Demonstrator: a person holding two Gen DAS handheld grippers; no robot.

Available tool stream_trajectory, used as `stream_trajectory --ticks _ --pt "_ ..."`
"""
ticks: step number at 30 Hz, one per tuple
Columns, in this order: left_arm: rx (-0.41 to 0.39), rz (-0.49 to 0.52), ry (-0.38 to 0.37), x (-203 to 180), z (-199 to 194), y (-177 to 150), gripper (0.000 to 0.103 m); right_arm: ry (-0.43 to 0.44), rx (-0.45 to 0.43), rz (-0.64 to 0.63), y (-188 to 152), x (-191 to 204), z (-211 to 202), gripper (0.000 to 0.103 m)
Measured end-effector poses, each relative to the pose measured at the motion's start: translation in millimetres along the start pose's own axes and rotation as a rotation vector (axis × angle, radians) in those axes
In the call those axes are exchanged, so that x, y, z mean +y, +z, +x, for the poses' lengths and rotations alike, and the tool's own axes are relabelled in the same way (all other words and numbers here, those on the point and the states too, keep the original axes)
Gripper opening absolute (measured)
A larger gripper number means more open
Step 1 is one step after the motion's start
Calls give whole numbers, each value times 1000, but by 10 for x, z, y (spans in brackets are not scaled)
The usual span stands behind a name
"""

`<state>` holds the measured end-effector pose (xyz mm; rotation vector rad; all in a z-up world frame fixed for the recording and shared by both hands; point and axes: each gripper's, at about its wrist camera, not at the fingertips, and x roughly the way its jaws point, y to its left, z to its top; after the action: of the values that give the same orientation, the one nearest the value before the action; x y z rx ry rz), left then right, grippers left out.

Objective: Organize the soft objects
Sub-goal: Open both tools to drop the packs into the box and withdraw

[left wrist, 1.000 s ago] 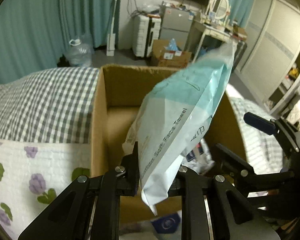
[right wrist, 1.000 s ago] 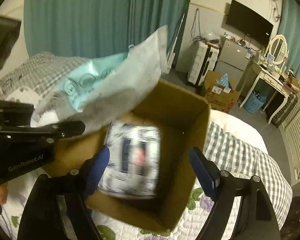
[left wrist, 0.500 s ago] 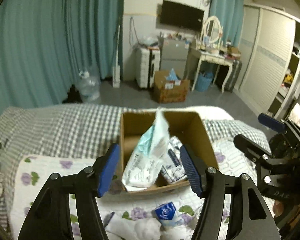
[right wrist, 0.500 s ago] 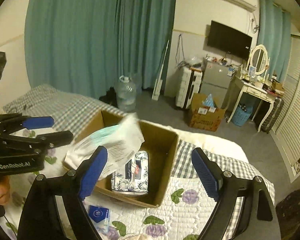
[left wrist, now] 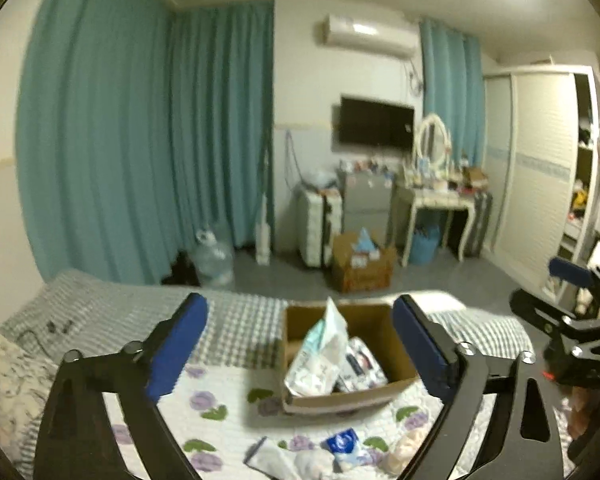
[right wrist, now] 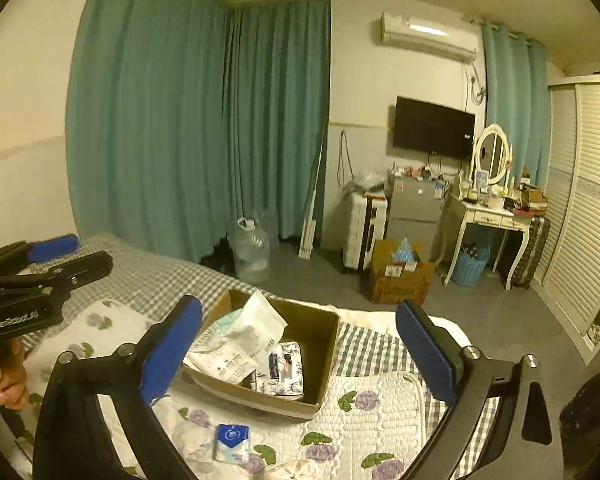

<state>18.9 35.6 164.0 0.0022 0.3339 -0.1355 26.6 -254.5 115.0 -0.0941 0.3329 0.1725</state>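
Note:
An open cardboard box (left wrist: 340, 400) (right wrist: 324, 360) stands on the bed. A pale teal towel pack (left wrist: 320, 352) (right wrist: 236, 340) leans inside it against the left wall, beside a floral pack (left wrist: 360, 364) (right wrist: 280, 372). On the quilt in front lie a small blue pack (left wrist: 342, 442) (right wrist: 232, 442) and white soft pieces (left wrist: 312, 460). My left gripper (left wrist: 300, 344) (right wrist: 80, 254) and right gripper (right wrist: 300, 348) (left wrist: 548, 290) both hang well back from the box and above it. Their jaws are opening wide, with nothing held between them.
The bed carries a checked sheet (left wrist: 236, 320) and a flowered quilt (right wrist: 380, 400). A hand (right wrist: 0, 376) grips the left tool. On the floor beyond are a water jug (right wrist: 252, 256), another carton (right wrist: 400, 280), a suitcase, a dressing table (right wrist: 488, 216) and teal curtains.
The left gripper let go of the teal pack, which now rests in the box. Both grippers pulled back and upward from the box, and their jaws spread wider.

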Motion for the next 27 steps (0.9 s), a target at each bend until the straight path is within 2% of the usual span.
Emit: stream_trajectory --ticks 8,15,20,27 --pt "-88 -45 10 110 -477 -140 99 11 -49 15 -92 140 -609 103" --pt "-97 -29 47 120 -635 -312 99 9 -68 -26 -295 322 -938 103" --pt "-66 -15 54 160 -579 -458 99 22 -51 -22 -417 382 -925 103" --pt "108 26 14 202 -197 -874 99 20 10 -53 -744 506 -753 103"
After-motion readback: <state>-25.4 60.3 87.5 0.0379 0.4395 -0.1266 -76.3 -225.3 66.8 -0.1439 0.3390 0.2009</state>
